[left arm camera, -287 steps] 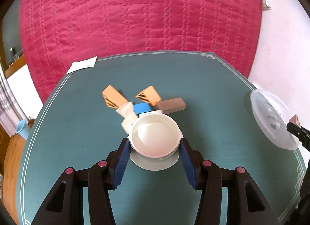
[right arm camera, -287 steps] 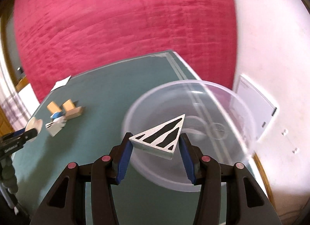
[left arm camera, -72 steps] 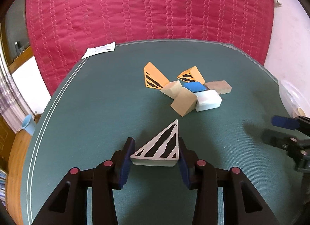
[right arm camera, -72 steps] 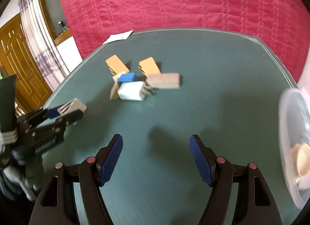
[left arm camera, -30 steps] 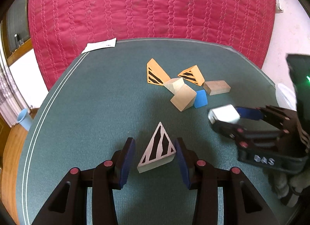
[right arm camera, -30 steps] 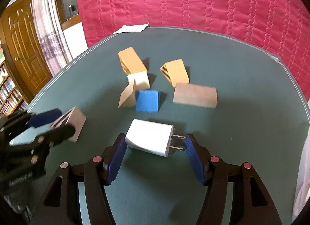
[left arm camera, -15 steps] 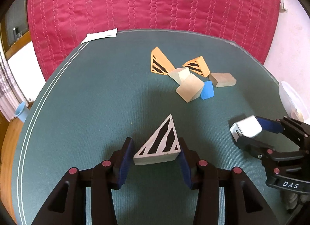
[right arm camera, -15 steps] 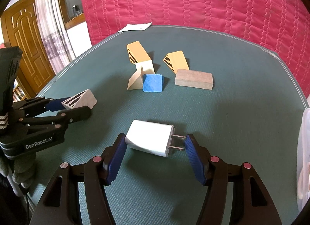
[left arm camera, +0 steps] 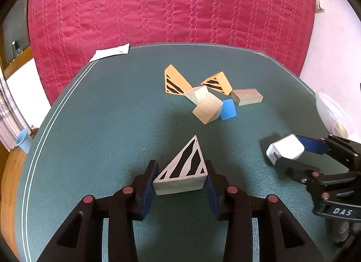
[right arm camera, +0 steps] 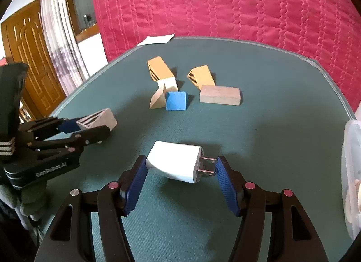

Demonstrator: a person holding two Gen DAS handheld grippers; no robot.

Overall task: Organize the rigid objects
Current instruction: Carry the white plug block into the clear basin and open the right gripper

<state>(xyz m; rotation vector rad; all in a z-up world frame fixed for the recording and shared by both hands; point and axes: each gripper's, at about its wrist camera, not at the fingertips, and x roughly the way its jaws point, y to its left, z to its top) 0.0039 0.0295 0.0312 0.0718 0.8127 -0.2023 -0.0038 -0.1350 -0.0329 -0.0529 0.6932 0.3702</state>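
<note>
A grey wedge with black stripes [left arm camera: 187,162] sits between the blue pads of my left gripper [left arm camera: 180,178], just above the green table [left arm camera: 101,126]. The jaws are closing and both pads press on its sides. My right gripper [right arm camera: 181,167] is shut on a white charger plug [right arm camera: 171,157], one pad on its body, the other on its prongs. In the left wrist view that charger [left arm camera: 285,149] hangs at the right. Farther back lies a pile: two orange striped wedges [left arm camera: 174,81], beige wedges [left arm camera: 207,108], a blue piece [left arm camera: 228,109] and a wooden block [left arm camera: 247,96].
A clear plastic container [right arm camera: 352,171] stands at the table's right edge with a pale round thing inside. A white paper [left arm camera: 110,52] lies at the far left rim. A red quilted cover [left arm camera: 169,9] hangs behind the table. A wooden door [right arm camera: 29,54] is at the left.
The striped wedge has turned between the left pads and now lies flat across them. My right gripper has carried the charger away from the pile, toward the right side of the table.
</note>
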